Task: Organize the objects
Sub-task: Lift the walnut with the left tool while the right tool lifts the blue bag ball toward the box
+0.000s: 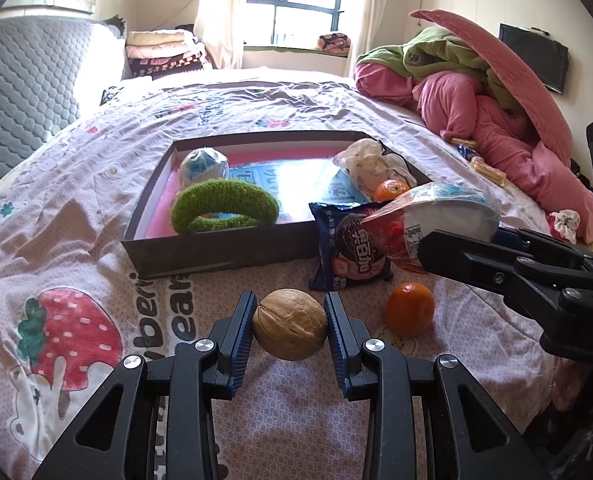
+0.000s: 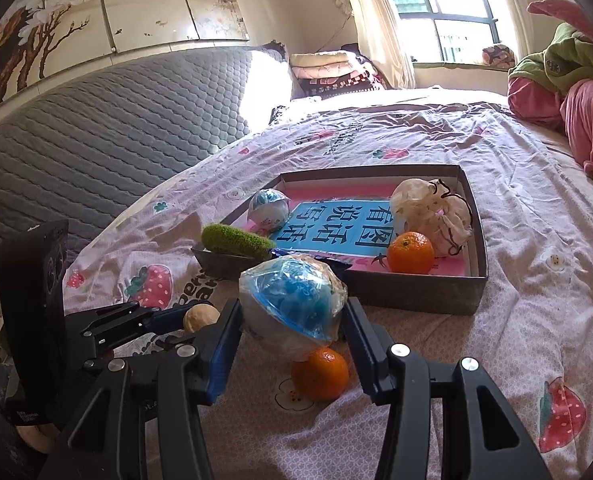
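My left gripper (image 1: 289, 326) is shut on a tan walnut (image 1: 289, 325), held just above the bedsheet. My right gripper (image 2: 292, 320) is shut on a wrapped blue-and-white ball (image 2: 292, 306), lifted over a loose orange (image 2: 320, 374). In the left wrist view that same ball (image 1: 444, 216) hangs at the right, above the orange (image 1: 409, 309). A shallow grey box (image 1: 216, 258) lies ahead on the bed. It holds a green fuzzy ring (image 1: 224, 208), another wrapped ball (image 1: 203, 168), a crumpled bag (image 1: 370, 166) and an orange (image 1: 390, 191).
A dark cookie packet (image 1: 348, 246) leans on the box's near right corner. Pink and green bedding (image 1: 476, 92) is piled at the right of the bed. A grey quilted headboard (image 2: 108, 136) runs along the left. Small snacks (image 1: 484, 166) lie by the pile.
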{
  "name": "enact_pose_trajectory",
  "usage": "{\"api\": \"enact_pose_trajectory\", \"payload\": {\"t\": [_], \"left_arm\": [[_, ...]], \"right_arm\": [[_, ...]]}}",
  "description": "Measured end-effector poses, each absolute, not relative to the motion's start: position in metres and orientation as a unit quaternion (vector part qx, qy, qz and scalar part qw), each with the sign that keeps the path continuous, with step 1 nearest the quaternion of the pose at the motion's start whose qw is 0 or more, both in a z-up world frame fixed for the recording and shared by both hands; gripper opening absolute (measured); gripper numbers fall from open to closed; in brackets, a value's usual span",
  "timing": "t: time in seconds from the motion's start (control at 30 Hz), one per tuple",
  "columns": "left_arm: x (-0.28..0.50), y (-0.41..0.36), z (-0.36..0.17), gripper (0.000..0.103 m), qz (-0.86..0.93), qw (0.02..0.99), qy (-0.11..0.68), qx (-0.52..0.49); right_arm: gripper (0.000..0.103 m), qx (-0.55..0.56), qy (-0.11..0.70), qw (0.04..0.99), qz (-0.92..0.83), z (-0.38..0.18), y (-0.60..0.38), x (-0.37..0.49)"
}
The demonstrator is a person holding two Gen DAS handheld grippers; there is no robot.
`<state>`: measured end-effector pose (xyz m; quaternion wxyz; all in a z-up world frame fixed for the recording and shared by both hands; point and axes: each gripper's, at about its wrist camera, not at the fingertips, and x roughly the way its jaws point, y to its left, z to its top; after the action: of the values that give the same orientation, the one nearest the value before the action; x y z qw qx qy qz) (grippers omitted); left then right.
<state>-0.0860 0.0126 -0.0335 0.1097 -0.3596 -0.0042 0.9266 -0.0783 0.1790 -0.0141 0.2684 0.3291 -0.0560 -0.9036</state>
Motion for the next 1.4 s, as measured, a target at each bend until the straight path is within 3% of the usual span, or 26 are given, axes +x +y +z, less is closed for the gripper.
{"api": "enact_pose_trajectory", "payload": {"t": [0.83,1.4], "left_arm": [[-0.081,0.006,0.022,0.035,0.947,0.084,-0.005,-0.311],[-0.105,0.006,0.016,0.035,0.948,0.085,-0.011,-0.307]], "right_arm": [[0.051,0.286,-0.073,0.256,-0.92,0.026,0.193,-0.068],[0.051,0.282,-0.068,0.251,-0.923,0.031,0.192,-0.083]]}}
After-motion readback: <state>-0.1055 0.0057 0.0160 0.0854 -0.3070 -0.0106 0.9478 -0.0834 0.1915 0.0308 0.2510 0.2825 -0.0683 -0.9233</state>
